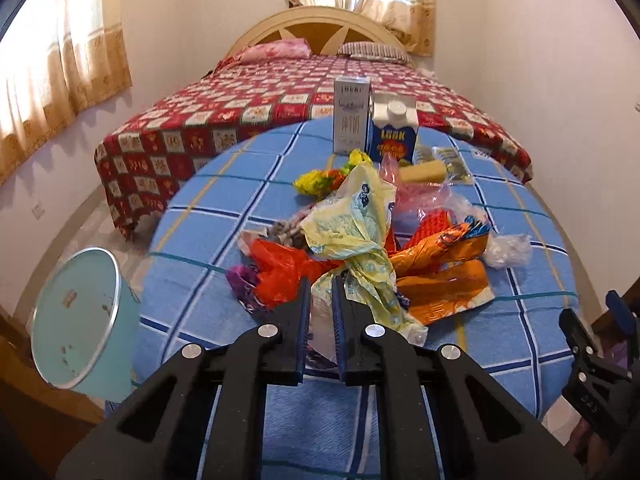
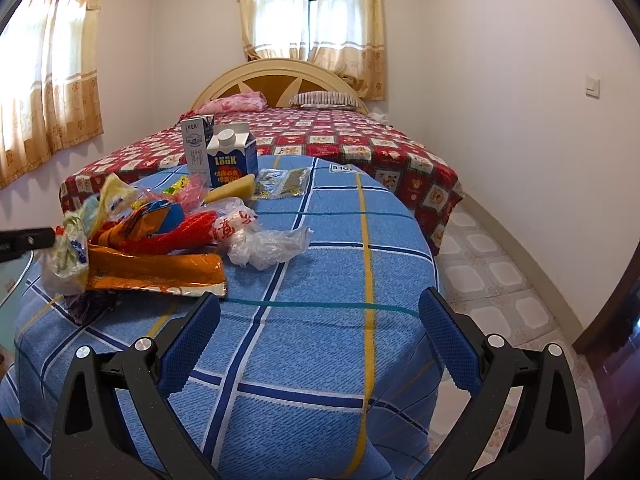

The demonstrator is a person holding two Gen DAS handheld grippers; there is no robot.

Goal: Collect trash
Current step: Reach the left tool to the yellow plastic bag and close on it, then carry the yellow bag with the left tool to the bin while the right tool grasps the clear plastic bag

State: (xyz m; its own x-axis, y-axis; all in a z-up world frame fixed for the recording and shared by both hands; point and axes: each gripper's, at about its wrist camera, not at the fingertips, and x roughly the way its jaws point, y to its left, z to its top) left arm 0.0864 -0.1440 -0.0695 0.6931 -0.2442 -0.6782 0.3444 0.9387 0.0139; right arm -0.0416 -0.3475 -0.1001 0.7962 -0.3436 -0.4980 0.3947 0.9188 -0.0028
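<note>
The left gripper [image 1: 321, 280] has its 2 jaws pinched nearly together on a pale yellow-green plastic bag [image 1: 352, 236], the film bunched between the blue pads. That bag tops a heap of trash [image 1: 360, 248] on the blue checked tablecloth [image 1: 200, 272]: orange wrappers, a red bag, clear film, with what lies underneath hidden. The teal bin [image 1: 80, 320] stands left of the table, its base cut off. Behind the heap stand 2 cartons [image 1: 392, 132]. The right gripper [image 2: 318, 320] hovers over bare cloth, jaws spread wide and holding nothing; in the left view only its edge shows.
</note>
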